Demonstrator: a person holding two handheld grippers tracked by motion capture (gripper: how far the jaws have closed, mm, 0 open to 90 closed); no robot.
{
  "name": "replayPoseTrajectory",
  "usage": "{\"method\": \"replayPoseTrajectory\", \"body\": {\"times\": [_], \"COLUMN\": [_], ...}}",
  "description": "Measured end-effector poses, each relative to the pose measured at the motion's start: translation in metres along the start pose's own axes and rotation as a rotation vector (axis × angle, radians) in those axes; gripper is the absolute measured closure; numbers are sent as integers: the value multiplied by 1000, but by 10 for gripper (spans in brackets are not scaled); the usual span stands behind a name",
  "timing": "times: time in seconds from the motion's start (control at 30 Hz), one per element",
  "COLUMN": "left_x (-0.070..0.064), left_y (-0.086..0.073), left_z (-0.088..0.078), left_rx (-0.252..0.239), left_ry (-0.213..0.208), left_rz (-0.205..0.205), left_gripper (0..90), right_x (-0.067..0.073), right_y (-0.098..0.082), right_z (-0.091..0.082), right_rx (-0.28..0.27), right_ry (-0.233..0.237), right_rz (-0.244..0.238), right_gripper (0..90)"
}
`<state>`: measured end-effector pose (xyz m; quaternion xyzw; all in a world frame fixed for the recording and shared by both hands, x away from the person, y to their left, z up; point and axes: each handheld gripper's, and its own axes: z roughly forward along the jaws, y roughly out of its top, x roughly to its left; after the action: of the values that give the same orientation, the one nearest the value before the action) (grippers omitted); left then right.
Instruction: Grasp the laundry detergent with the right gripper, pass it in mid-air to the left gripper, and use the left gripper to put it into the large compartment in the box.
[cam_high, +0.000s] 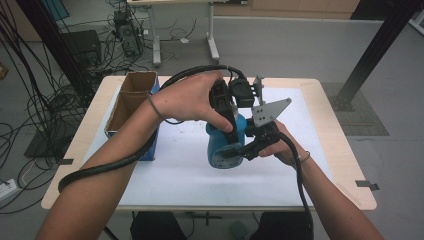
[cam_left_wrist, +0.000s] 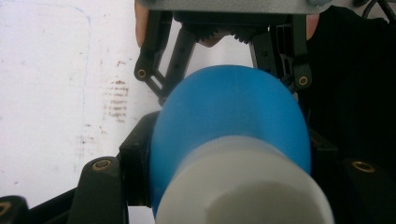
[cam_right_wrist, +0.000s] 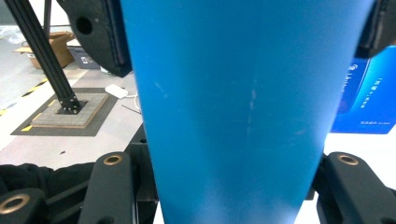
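A blue bottle with a white cap sits over the white mat, leaning, at the middle of the table. My left gripper comes down on it from above in the person's left hand. Its jaws are shut on the bottle just below the cap. My right gripper, with the grey plate on top, comes in from the right. It is shut on the bottle's blue body. The right gripper's linkage appears beyond the bottle in the left gripper view.
An open cardboard box stands at the table's left, with a blue box against it. A white mat covers most of the wooden table. Thick cables trail off the front left. A black frame post rises at the far right.
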<state>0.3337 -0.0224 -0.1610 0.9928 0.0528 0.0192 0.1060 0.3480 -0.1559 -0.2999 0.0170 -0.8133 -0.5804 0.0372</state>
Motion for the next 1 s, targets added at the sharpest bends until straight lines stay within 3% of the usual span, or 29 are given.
{"method": "replayPoseTrajectory", "body": {"times": [0.13,0.17,0.27,0.3,0.53,0.83,0.9,1.0], "left_x": [-1,-1,-1,0,1,3,4,5], "left_y": [-1,-1,-2,-2,-4,-6,-6,-8], "left_z": [-1,-1,-1,0,4,4,4,3], "left_rx": [-7,-10,-11,1,-4,4,5,4], "left_ry": [-12,-11,-9,-13,-16,-15,-12,-10], "left_rz": [-1,-2,-6,-9,-15,-27,-30,-37], "left_gripper": [378,378,378,377,377,377,377,377], "right_x": [2,1,1,2,3,4,4,3], "right_y": [0,-1,0,0,1,5,8,10], "right_z": [1,1,1,1,2,1,-1,-4], "right_rx": [-7,-5,1,10,65,166,229,271], "right_ry": [0,-11,-14,5,-14,-38,-42,-46], "right_rz": [27,52,61,70,97,77,82,91], "right_gripper": [373,323,257,244,66,19,19,19]}}
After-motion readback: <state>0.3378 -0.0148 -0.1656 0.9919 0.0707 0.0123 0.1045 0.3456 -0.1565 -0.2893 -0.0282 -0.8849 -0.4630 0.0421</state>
